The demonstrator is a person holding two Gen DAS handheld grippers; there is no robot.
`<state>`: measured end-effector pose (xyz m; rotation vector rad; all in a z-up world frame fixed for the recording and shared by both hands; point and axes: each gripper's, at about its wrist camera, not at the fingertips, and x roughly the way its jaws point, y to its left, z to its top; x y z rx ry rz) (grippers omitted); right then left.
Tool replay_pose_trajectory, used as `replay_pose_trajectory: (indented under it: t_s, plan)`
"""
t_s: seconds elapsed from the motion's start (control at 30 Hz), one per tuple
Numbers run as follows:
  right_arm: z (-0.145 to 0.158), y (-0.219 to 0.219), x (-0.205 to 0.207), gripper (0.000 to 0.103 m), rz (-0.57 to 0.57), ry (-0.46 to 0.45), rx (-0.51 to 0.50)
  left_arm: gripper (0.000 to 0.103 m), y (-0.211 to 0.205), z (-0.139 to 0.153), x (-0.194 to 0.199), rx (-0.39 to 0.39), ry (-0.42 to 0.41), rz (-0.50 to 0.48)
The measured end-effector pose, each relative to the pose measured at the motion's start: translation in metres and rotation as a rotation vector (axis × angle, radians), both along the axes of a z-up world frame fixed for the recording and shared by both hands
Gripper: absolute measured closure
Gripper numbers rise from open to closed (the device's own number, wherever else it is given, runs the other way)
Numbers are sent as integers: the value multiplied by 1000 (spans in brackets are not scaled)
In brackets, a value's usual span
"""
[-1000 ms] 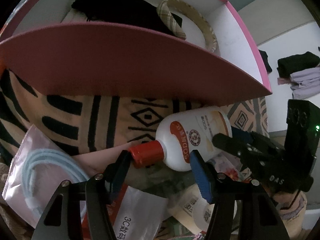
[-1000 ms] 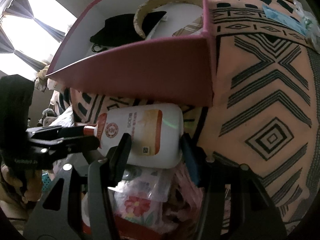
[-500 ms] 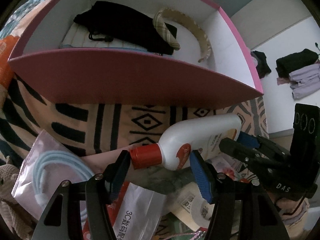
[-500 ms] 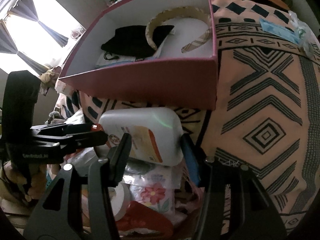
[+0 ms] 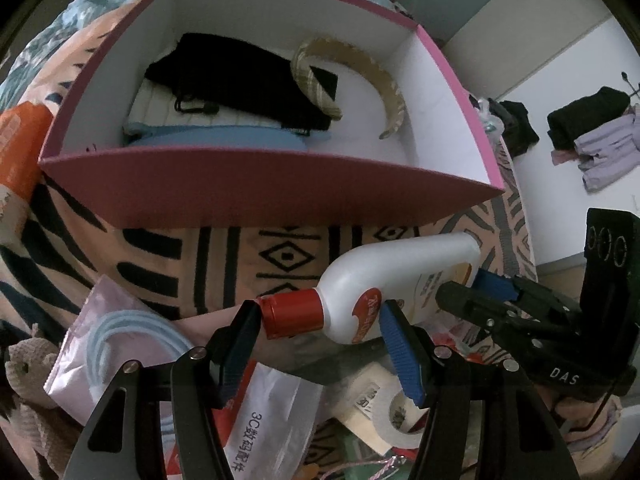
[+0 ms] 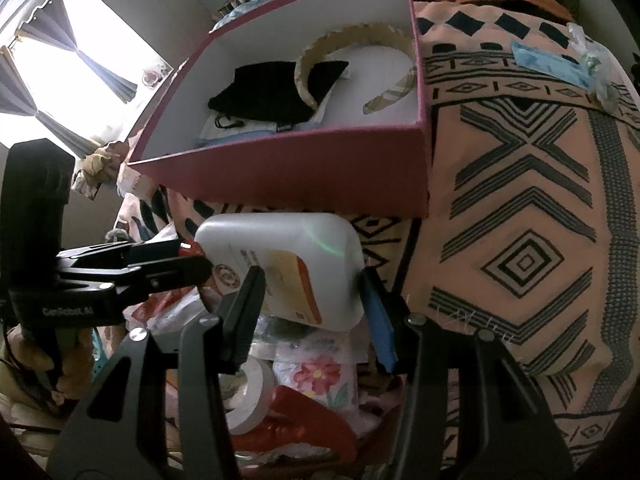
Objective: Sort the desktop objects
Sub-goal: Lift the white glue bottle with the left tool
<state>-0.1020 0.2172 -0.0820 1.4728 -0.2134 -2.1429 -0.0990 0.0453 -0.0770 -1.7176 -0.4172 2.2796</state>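
A white glue bottle (image 5: 400, 268) with a red cap (image 5: 290, 314) hangs in the air just in front of the pink box (image 5: 260, 192), held from both ends. My left gripper (image 5: 318, 322) is shut on its cap and shoulder. In the right wrist view my right gripper (image 6: 310, 300) is shut on the bottle (image 6: 288, 248) near its flat base. The other gripper shows in each view: the right gripper (image 5: 480, 292) and the left gripper (image 6: 188, 260). The pink box (image 6: 300, 168) holds a black pouch (image 5: 240, 76), a beige headband (image 5: 360, 68) and a blue item (image 5: 224, 140).
Below the bottle lies a heap: a tape roll (image 5: 400, 412), a bagged blue cable (image 5: 120, 340), a white packet (image 5: 264, 432), a floral pack (image 6: 316, 376). An orange and black patterned cloth (image 6: 520, 240) covers the surface. An orange pack (image 5: 20, 152) lies left of the box.
Both grippers have risen with the bottle, and the bottle has rolled so its label faces down and right. More of the box's inside shows now.
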Motion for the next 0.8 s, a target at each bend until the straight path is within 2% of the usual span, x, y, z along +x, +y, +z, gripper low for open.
replay_pose_trajectory:
  t_s: [0.8]
  plan:
    - [25, 2, 13, 51, -28, 43, -17, 41, -1, 26, 7, 7, 54, -20]
